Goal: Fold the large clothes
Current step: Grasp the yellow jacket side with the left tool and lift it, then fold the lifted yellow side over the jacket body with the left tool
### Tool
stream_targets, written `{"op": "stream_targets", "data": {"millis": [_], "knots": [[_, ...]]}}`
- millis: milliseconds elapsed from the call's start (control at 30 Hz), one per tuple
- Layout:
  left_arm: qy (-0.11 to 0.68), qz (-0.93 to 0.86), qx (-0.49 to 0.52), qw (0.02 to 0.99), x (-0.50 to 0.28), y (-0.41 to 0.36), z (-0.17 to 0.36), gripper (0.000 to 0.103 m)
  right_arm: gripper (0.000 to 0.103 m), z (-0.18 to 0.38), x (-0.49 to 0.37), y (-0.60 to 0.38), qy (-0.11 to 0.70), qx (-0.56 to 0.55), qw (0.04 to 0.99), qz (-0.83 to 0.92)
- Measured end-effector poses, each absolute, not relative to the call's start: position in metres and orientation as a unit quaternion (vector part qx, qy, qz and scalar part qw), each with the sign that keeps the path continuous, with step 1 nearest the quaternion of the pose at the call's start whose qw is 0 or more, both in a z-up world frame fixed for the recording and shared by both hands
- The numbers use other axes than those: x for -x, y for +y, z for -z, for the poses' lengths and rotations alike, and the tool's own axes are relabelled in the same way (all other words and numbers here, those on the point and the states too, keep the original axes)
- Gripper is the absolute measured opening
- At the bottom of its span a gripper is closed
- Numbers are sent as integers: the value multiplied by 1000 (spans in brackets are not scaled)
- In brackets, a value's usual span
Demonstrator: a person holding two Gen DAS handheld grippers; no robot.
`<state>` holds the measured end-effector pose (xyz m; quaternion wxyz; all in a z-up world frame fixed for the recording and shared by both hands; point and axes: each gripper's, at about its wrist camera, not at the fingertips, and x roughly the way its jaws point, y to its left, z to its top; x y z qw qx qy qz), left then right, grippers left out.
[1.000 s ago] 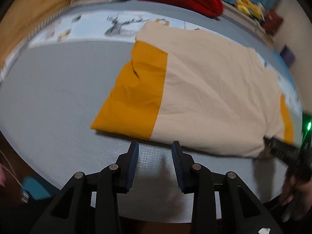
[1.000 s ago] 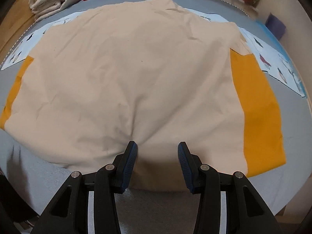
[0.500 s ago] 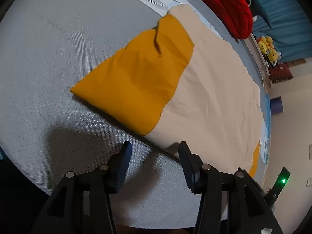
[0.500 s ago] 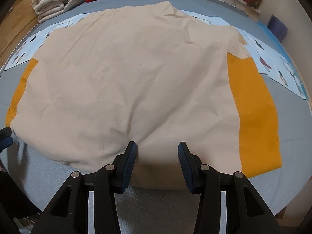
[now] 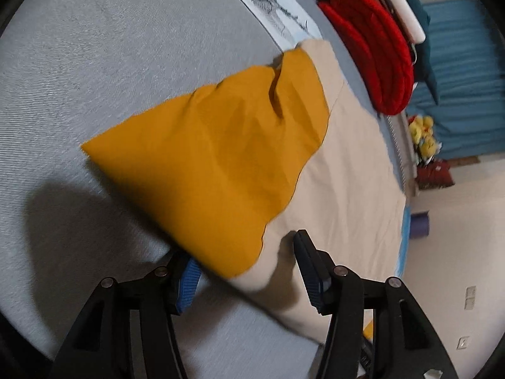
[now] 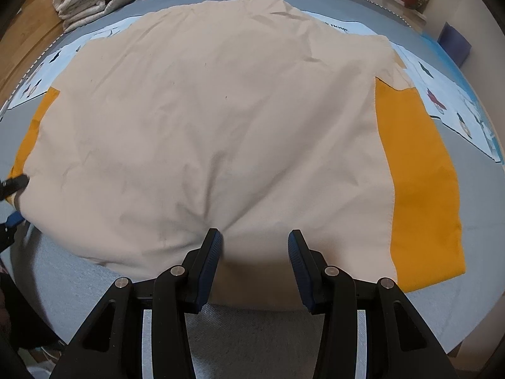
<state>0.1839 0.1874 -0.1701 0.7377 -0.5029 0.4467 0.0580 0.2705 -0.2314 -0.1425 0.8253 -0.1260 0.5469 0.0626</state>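
Note:
A large cream garment (image 6: 221,132) with orange side panels lies spread flat on a grey bed (image 6: 268,338). In the left wrist view its orange panel (image 5: 221,164) fills the middle. My left gripper (image 5: 249,271) is open, with the near corner of the orange panel and cream hem between its jaws; the left blue pad (image 5: 189,281) sits under the cloth edge. My right gripper (image 6: 254,265) is open, its jaws standing over the cream hem at the garment's near edge. The other orange panel (image 6: 419,183) lies to its right. The left gripper shows at the far left of the right wrist view (image 6: 12,186).
A red folded blanket (image 5: 372,53) and cream folded towels (image 6: 91,0) lie at the far side of the bed. A light blue printed sheet (image 6: 454,101) lies under the garment. Plush toys (image 5: 424,139) and a purple box (image 6: 454,42) sit beyond the bed.
My left gripper has moved forward and rolled, so that the orange corner of the garment now lies between its jaws. The right gripper has edged slightly further onto the hem.

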Motion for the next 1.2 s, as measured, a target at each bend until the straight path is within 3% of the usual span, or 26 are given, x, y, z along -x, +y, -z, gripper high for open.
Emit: {"op": "stream_targets", "data": {"millis": [333,400,467,567,733,1033,1200], "knots": [[382,-40,541,748,-197,186,184,51,46,146,-265,-229,531,133,834,-63],[388,-37,539,747,-200,184,186,31,46,146,-264,-228,528,132,837,-61],[392,-26,538,746,-203,183,185,18,46,146,-263,-227,524,132,839,-56],[402,-22,491,772,-207,178,165,11,46,145,-260,-225,519,130,844,-46],[405,-11,449,796,-208,175,122,9,46,141,-260,-219,513,122,849,-29],[460,1,259,849,-195,188,25,9,46,116,-252,-187,503,92,858,-50],[455,7,197,868,-177,203,11,8,46,81,-222,-164,445,78,888,-89]]}}
